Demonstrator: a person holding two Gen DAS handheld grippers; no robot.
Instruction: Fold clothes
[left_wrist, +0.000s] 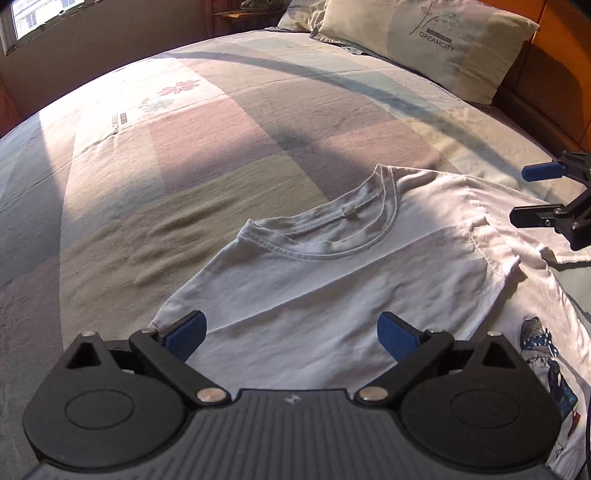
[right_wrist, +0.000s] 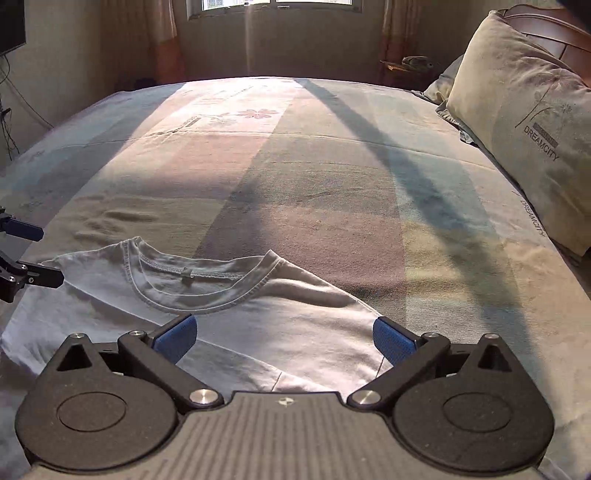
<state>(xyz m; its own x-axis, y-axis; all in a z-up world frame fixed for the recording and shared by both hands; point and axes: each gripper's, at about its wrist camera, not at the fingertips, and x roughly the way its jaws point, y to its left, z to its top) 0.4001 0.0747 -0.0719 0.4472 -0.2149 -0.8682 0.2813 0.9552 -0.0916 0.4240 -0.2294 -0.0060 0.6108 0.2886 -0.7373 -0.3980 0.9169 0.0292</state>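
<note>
White shirt (left_wrist: 332, 280) spread on bed (left_wrist: 184, 147), perhaps partly folded. Left gripper (left_wrist: 291, 336) and right gripper (right_wrist: 284, 338) above it, jaws apart, empty.

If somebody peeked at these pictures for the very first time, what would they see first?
Probably the white cotton T-shirt lying partly folded at the near edge of the pastel patchwork bedspread, with a blue cartoon print showing on its right part. Next, the two black grippers with blue pads, left gripper and right gripper, both wide open just above the shirt. A cream pillow printed DREAMCITY leans at the head of the bed.
</note>
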